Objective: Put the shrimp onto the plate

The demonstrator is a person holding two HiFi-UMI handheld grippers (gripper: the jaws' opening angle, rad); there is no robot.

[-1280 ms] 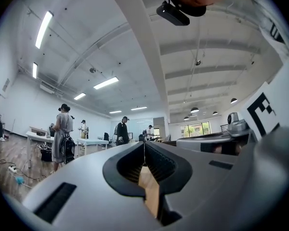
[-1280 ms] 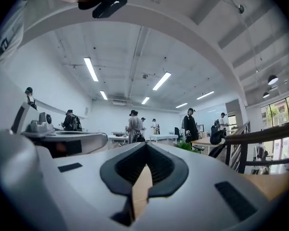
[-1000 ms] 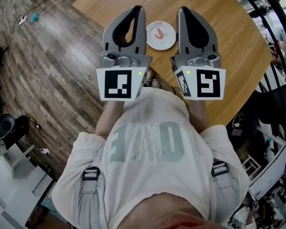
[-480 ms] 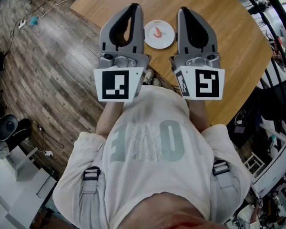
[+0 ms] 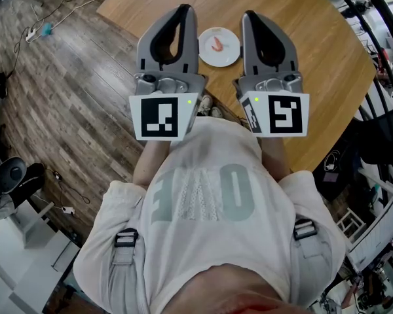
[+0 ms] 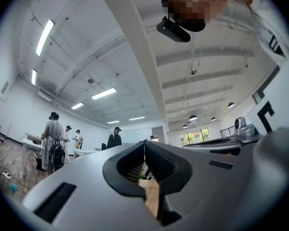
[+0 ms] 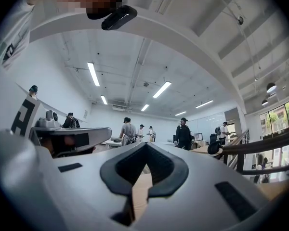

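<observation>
— Biggest first?
— Wooden table (image 5: 301, 38), near edge slanting just ahead of the person. Plank floor (image 5: 72, 90) wide open on the left, black railing (image 5: 380, 57) crowding the right.
— On the table?
— White plate (image 5: 224, 57), close to that near edge, bare wood all round. Carries the shrimp (image 5: 217, 44) near its middle.
— Claws?
— Left gripper (image 5: 185, 10) and right gripper (image 5: 250, 14) side by side, flanking the plate in the head view, apart from it. Both clenched tip to tip, grasping nothing.
</observation>
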